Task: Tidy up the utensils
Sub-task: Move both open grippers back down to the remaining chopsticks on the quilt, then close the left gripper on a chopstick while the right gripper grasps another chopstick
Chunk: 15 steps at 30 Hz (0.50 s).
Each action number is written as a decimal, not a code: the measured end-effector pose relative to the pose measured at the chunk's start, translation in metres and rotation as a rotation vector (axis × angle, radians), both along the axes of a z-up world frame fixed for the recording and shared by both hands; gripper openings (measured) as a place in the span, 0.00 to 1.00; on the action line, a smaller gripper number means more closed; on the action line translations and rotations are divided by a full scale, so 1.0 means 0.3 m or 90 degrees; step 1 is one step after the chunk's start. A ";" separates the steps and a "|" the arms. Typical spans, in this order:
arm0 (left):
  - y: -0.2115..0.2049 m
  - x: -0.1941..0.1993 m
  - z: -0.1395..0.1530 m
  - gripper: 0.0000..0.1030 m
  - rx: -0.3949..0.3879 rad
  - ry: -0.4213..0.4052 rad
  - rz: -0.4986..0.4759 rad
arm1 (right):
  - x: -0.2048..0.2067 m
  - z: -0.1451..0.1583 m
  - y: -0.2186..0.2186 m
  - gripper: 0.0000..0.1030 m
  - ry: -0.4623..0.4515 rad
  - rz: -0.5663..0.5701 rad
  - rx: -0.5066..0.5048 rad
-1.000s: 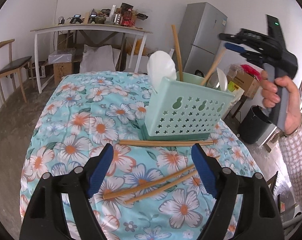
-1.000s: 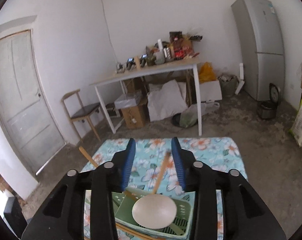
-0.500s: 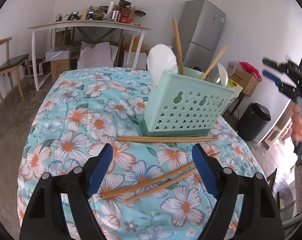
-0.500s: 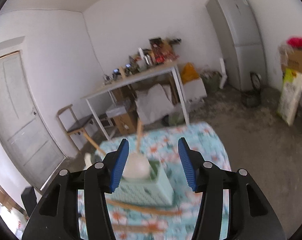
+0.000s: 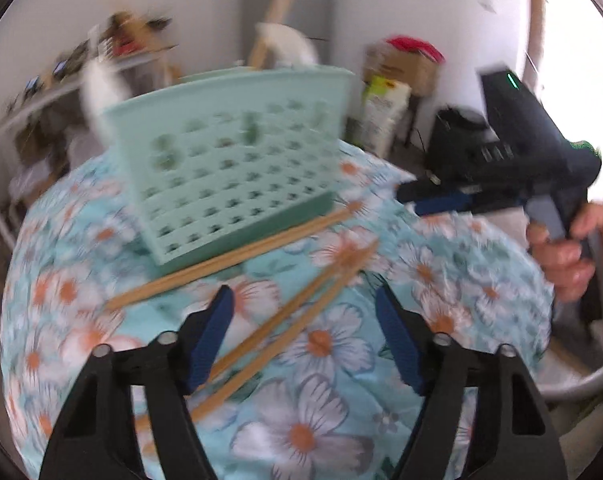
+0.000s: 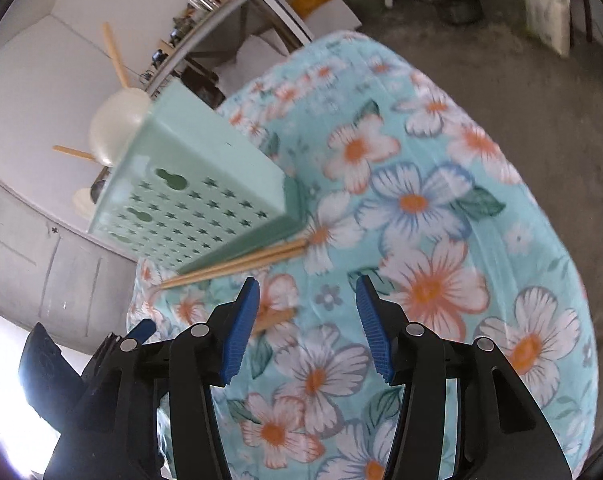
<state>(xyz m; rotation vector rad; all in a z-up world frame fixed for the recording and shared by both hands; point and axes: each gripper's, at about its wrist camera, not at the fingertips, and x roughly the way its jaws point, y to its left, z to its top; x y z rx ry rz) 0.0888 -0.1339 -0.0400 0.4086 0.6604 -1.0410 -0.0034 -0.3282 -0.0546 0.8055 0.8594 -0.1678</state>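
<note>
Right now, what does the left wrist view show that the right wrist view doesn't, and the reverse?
Left wrist only: the hand gripping the right gripper's handle, and the crossed chopsticks running between the left gripper's open jaws, which have just been closing. Right wrist only: the bare floor past the table. Both: the green basket holding white spoons, the chopstick pair along its base, and the floral cloth; the right gripper is open, empty.

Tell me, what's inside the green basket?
Sticking out of the top of the green basket are a white spoon and wooden sticks. Their lower ends, and anything lying at the bottom, are hidden by the basket's wall.
</note>
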 end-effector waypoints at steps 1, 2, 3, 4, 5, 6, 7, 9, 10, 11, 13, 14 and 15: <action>-0.025 -0.012 -0.010 0.58 0.016 -0.016 -0.016 | -0.001 -0.005 0.000 0.48 0.000 0.001 0.003; -0.047 -0.026 -0.019 0.53 0.033 -0.032 -0.031 | 0.001 -0.006 -0.004 0.48 0.001 0.002 0.004; -0.072 -0.041 -0.036 0.49 0.054 -0.053 -0.048 | 0.001 -0.011 -0.006 0.48 0.002 0.002 0.007; -0.088 -0.050 -0.047 0.47 0.067 -0.067 -0.060 | 0.012 -0.020 -0.018 0.48 0.003 0.003 0.011; -0.108 -0.062 -0.063 0.44 0.085 -0.085 -0.075 | 0.018 -0.029 -0.023 0.48 0.005 0.003 0.014; -0.122 -0.068 -0.072 0.39 0.096 -0.096 -0.083 | 0.014 -0.039 -0.031 0.48 0.006 0.002 0.017; -0.136 -0.074 -0.085 0.36 0.110 -0.106 -0.091 | 0.013 -0.047 -0.035 0.48 0.007 0.002 0.020; -0.155 -0.079 -0.099 0.29 0.123 -0.116 -0.097 | 0.001 -0.061 -0.046 0.48 0.008 0.000 0.025; -0.161 -0.079 -0.099 0.27 0.124 -0.120 -0.099 | 0.000 -0.065 -0.048 0.48 0.008 0.001 0.028; -0.168 -0.077 -0.099 0.25 0.125 -0.123 -0.102 | 0.003 -0.065 -0.050 0.48 0.007 0.001 0.029; -0.185 -0.072 -0.100 0.21 0.128 -0.125 -0.105 | 0.002 -0.071 -0.054 0.48 0.007 0.001 0.033; -0.193 -0.071 -0.099 0.18 0.130 -0.129 -0.107 | 0.002 -0.075 -0.056 0.48 0.007 0.000 0.035; -0.207 -0.072 -0.100 0.16 0.132 -0.133 -0.109 | 0.004 -0.076 -0.058 0.48 0.006 0.000 0.036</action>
